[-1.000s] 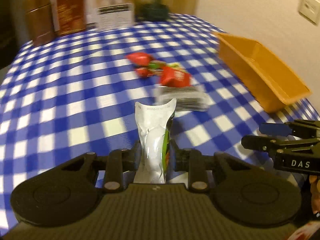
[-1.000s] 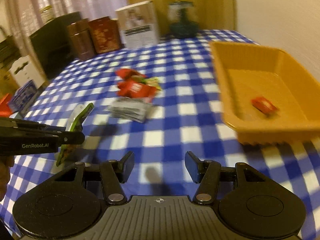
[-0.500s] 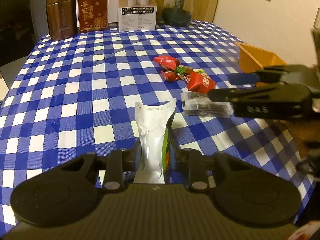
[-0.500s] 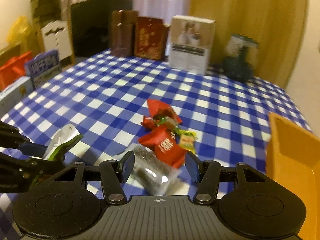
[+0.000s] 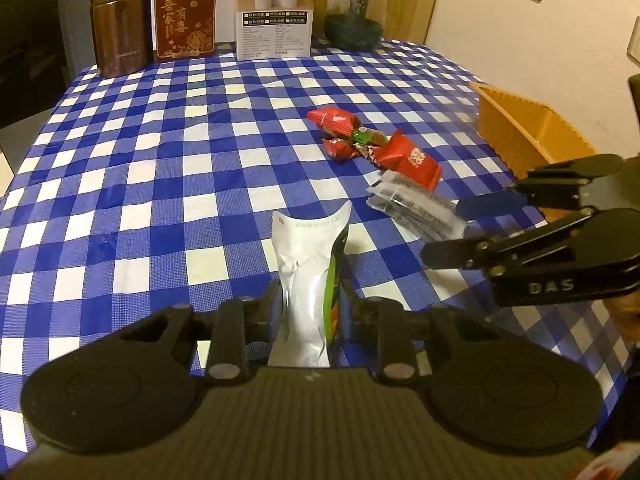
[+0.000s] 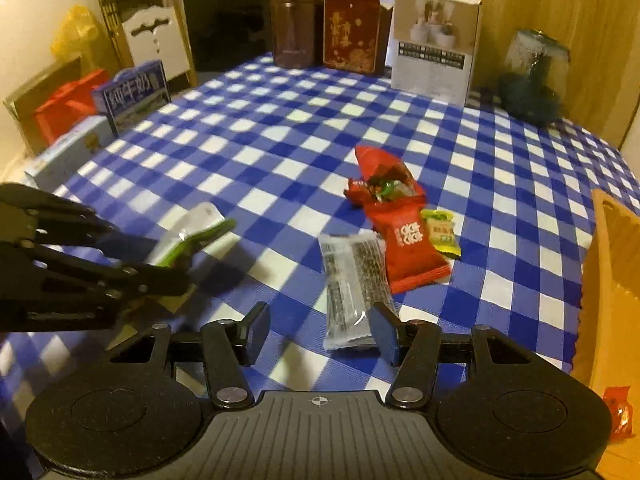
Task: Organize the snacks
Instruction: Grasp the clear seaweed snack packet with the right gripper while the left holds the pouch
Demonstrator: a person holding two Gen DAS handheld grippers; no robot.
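My left gripper is shut on a silver and green snack packet that stands upright between its pads, above the checked tablecloth. From the right wrist view the same left gripper and packet show at the left. My right gripper is open and hovers just over a clear packet with dark contents, which lies flat near its right finger. Beyond it lie red packets and a small yellow-green one. The right gripper also reaches in from the right in the left wrist view.
An orange tray stands at the right table edge with a red snack inside. At the table's far end stand a brown canister, a red box, a white box and a glass jar. A blue carton sits off the table's left side.
My right gripper swung away from the orange tray toward the snack pile and now hovers at the clear packet, still open. The left gripper kept its packet and barely moved.
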